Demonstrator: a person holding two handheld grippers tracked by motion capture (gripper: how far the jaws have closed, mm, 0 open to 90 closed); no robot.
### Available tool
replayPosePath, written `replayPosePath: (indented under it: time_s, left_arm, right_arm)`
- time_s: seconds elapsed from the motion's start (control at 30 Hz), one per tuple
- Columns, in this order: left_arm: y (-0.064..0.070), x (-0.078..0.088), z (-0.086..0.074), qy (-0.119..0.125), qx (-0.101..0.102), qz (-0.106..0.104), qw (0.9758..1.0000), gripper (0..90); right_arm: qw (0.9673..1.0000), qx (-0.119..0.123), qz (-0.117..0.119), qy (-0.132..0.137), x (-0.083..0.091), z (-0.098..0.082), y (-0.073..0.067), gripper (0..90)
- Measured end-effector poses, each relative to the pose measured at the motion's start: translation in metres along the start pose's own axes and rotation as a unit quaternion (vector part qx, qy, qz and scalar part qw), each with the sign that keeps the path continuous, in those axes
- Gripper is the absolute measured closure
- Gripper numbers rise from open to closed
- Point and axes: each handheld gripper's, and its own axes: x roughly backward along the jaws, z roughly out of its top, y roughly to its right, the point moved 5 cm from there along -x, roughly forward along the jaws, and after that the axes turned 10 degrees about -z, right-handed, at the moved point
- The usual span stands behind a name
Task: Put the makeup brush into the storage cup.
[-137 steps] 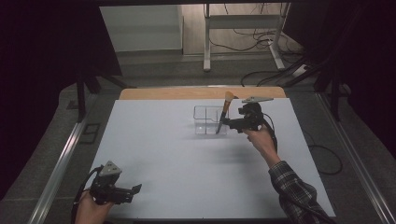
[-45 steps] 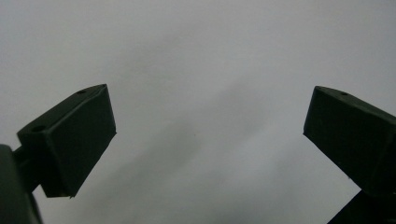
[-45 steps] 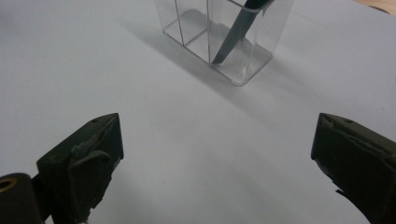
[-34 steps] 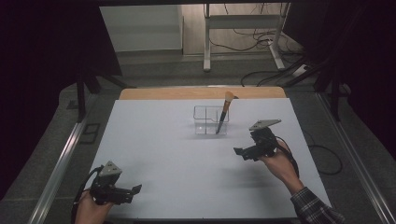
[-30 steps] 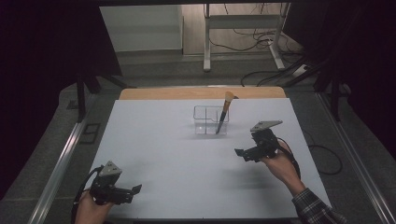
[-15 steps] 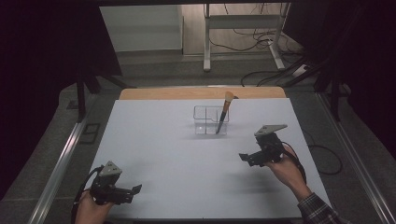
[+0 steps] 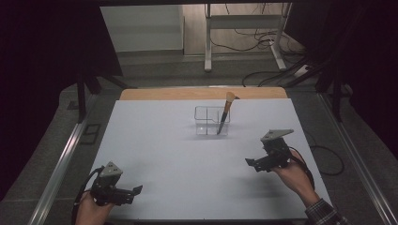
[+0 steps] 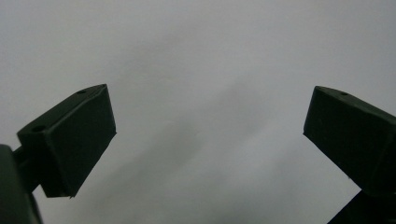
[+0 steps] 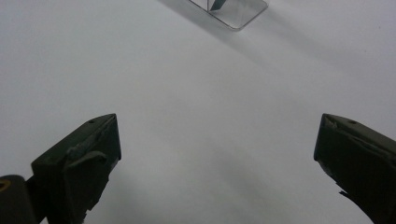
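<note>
My right gripper (image 7: 251, 162) is wide open and empty near the table's (image 7: 155, 140) right edge. The brush (image 7: 224, 112) leans in the clear box (image 7: 211, 121) toward the far edge, handle down, ahead-left of it.

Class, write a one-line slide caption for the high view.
Makeup brush leans in clear organizer; open left gripper and right gripper rest apart on white table.

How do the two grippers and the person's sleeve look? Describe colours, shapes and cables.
Both the left gripper and the right gripper are black, each with two blocky, wedge-shaped jaws and a grey three-cornered plate on top. A black cable trails from each. At the right wrist a plaid sleeve shows.
</note>
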Motion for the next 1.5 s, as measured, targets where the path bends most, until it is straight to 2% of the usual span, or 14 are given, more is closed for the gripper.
replayPosePath:
  time_s: [1.5]
  left_arm:
    - [0.000,0.000,0.000,0.001,0.001,-0.001,1.0000,2.9]
  right_arm:
    - [0.9994,-0.030,-0.012,-0.011,0.027,-0.040,0.011,0.0]
